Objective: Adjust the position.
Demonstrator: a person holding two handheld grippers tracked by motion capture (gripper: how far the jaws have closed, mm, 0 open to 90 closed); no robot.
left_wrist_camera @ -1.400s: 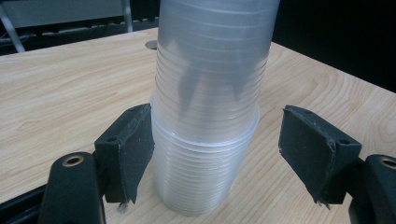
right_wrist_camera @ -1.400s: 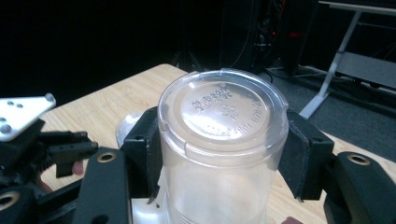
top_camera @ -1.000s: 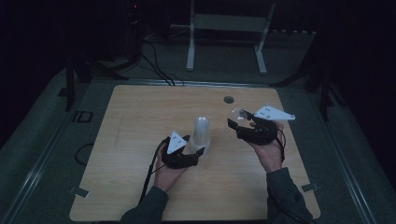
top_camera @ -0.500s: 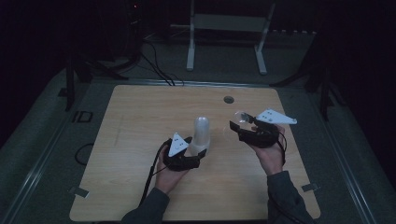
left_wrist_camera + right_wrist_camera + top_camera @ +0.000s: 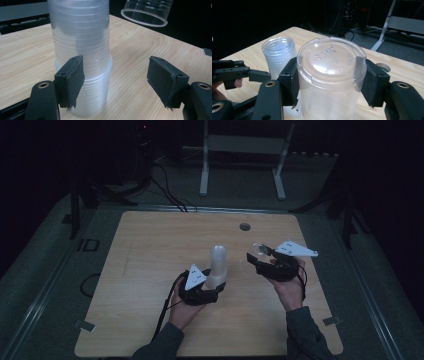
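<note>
Right gripper view: single clear plastic cup (image 5: 331, 75), upside down, embossed base toward the camera; clamped at both sides between the two black pads of the right gripper (image 5: 332, 80), held off the table.

Stack of clear plastic cups (image 5: 279, 56): nested, upside down, standing on the table just left of and beyond the held cup in the right gripper view. In the left gripper view the stack (image 5: 81, 55) rises close in front of the left gripper (image 5: 116, 81), against its left-hand pad (image 5: 72, 80); the right-hand pad stands well apart from the stack, with bare table between. Jaws have just been closing, stack partly between them but not squeezed from both sides; grip not yet made.

Held cup, second sighting: rim (image 5: 146, 12) at the upper right of the left gripper view, above and beyond the right-hand pad.

High view: left gripper (image 5: 197, 287) at the foot of the stack (image 5: 217, 267); right gripper (image 5: 267, 262) to its right, raised, with the cup (image 5: 255, 255) at its tip, well apart from the stack.

Support: light wooden table (image 5: 150, 250) with a round grommet hole (image 5: 245, 226) beyond the right gripper. Dark floor and a white metal stand (image 5: 242, 150) beyond the far edge.
</note>
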